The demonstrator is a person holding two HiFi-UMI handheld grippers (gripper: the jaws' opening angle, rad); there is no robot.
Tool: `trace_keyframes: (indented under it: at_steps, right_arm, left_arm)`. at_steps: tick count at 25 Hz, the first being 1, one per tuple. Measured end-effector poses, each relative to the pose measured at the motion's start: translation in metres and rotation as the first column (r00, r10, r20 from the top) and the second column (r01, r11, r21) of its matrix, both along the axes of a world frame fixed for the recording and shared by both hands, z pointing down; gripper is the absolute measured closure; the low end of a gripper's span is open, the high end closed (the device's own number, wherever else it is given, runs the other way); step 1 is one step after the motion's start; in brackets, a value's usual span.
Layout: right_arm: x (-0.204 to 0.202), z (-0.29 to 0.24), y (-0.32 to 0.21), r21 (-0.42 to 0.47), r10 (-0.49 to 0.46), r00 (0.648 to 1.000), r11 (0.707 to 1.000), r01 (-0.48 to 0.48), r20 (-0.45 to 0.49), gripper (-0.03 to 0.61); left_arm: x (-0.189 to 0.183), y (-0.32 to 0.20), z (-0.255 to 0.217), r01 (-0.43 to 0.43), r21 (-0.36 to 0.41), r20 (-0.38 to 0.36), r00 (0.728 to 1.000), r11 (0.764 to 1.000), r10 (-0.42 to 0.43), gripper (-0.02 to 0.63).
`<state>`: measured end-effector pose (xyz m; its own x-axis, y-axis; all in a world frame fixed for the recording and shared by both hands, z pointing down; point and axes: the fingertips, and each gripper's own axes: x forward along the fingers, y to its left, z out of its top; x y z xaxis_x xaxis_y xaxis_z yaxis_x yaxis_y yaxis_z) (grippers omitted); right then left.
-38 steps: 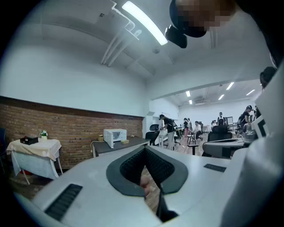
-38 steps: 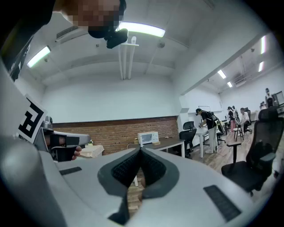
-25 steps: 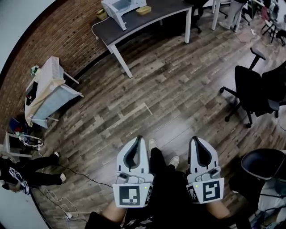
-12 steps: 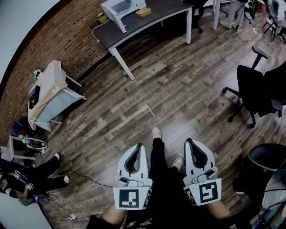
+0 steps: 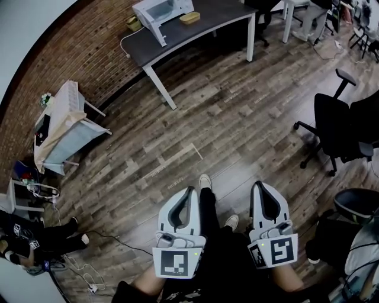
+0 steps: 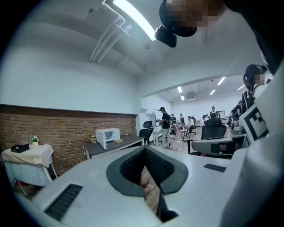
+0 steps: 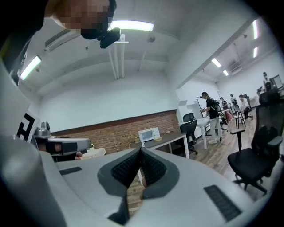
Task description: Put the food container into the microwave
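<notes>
Beside the microwave (image 5: 161, 12) sits the food container (image 5: 190, 18).

A dark-topped rectangular table on white legs (image 5: 219, 13) stands by the brick wall on the wood-plank floor (image 5: 237, 112); on its top sit a white box-shaped microwave (image 5: 163, 10), a shallow yellowish food container (image 5: 190, 15) just beside it, and a small yellowish object (image 5: 135, 22) at the microwave's other side; black wheeled office chairs (image 5: 334, 127) and a cloth-draped small table (image 5: 62, 121) also stand on the floor; loose cables (image 5: 83, 269) lie on it.
</notes>
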<state>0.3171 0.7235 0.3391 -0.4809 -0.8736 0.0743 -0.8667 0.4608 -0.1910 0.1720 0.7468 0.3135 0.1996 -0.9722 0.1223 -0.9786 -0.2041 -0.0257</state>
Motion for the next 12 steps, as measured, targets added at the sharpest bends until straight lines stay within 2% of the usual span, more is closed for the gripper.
trace_keyframes:
  at_steps: [2,7,12]
  right_arm:
    - [-0.005,-0.001,-0.008,-0.003,0.001,1.000,1.000,-0.001,0.010,0.516]
    - [-0.018,-0.009,-0.031,0.046,-0.020,1.000,0.999,0.019,0.022,0.517]
    - [-0.027,-0.024,-0.063,0.082,0.003,1.000,0.997,-0.001,-0.029,0.517]
  left_arm:
    - [-0.005,-0.011,0.002,0.003,-0.011,0.001,1.000,1.000,-0.002,0.615]
    - [-0.009,-0.047,0.000,-0.021,0.026,-0.033,0.999,0.999,0.022,0.615]
    - [-0.007,-0.089,0.000,-0.081,0.023,-0.064,0.995,0.996,0.082,0.615]
